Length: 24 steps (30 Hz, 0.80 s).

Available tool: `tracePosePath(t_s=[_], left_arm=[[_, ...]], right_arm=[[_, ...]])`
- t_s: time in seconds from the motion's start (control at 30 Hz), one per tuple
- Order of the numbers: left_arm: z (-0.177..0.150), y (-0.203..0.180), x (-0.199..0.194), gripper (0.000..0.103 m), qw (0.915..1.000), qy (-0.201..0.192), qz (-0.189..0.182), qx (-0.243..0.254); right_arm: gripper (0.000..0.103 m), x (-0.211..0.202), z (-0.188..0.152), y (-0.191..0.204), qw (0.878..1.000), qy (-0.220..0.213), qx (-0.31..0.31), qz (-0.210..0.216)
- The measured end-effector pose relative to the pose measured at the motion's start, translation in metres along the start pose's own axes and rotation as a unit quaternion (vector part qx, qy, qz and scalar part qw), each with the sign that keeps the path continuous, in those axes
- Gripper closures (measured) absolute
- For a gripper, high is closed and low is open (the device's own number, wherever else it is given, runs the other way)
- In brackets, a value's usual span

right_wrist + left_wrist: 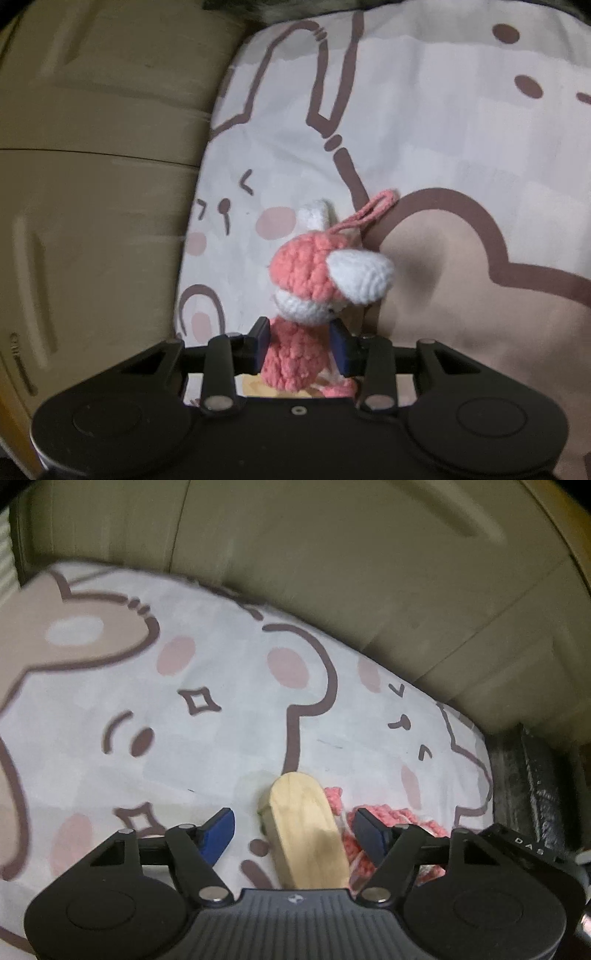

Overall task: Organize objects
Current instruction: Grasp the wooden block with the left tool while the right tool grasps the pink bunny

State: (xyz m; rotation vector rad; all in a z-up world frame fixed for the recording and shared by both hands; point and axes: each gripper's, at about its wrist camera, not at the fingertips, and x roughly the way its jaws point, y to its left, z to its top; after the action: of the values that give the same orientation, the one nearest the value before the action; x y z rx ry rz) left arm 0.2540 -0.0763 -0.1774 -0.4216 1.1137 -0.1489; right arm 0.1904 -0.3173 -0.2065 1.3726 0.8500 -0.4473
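Crocheted toy (314, 280), pink with a white muzzle and white ears, sits clamped in the right gripper (301, 345): the jaws press in on its pink body from both sides, and its head rises above them with a thin pink hanging loop (369, 212) arching off the top. Beneath it lies the printed sheet (424, 122) of a bed, pale with brown-outlined cartoon animals and pink cheek spots; whether the toy's underside touches the cloth cannot be told from the right wrist view, since the gripper body hides it.

From the left wrist view, the left gripper (295, 827) has its jaws spread wide, with nothing between the blue pads (219, 829) pressing on anything. A pale wooden piece (306, 830) with a rounded end (flat, like a small paddle or block) lies between the open jaws, apart from both pads, resting on the same sheet (221, 664). Just to its right, pink crochet work (399, 823) shows beside and partly behind the right-hand pad, touching or nearly touching the wood.

Beyond the sheet's far edge runs a beige padded surface (369, 572) with seams, and a dark textured strip (528, 775) borders the sheet on the right.
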Motion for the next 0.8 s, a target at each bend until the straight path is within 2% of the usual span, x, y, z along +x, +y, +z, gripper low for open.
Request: tracePosePath(t_s=[0.17, 0.3, 0.4, 0.5, 0.7, 0.8], left_arm=[[-0.002, -0.010, 0.017, 0.032, 0.9998, 0.013, -0.001, 0.016], [-0.009, -0.024, 0.026, 0.032, 0.9980, 0.015, 0.026, 0.056], [-0.011, -0.030, 0.027, 0.033, 0.9959, 0.015, 0.042, 0.078], [-0.011, -0.030, 0.026, 0.042, 0.9943, 0.015, 0.052, 0.092], [-0.011, -0.020, 0.017, 0.044, 0.9933, 0.035, 0.049, 0.099], [-0.015, -0.015, 0.014, 0.045, 0.9919, 0.049, 0.045, 0.108]], right_arm=[[0.061, 0.007, 0.005, 0.002, 1.000, -0.014, -0.018, -0.007], [0.061, 0.011, 0.009, 0.002, 0.999, -0.016, -0.033, -0.005], [0.066, 0.011, 0.010, 0.010, 0.996, -0.018, -0.083, -0.013], [0.067, 0.009, 0.012, 0.015, 0.993, -0.014, -0.115, -0.019], [0.068, 0.001, 0.010, 0.021, 0.986, 0.001, -0.165, -0.027], [0.069, -0.006, 0.005, 0.028, 0.978, 0.009, -0.206, -0.041]])
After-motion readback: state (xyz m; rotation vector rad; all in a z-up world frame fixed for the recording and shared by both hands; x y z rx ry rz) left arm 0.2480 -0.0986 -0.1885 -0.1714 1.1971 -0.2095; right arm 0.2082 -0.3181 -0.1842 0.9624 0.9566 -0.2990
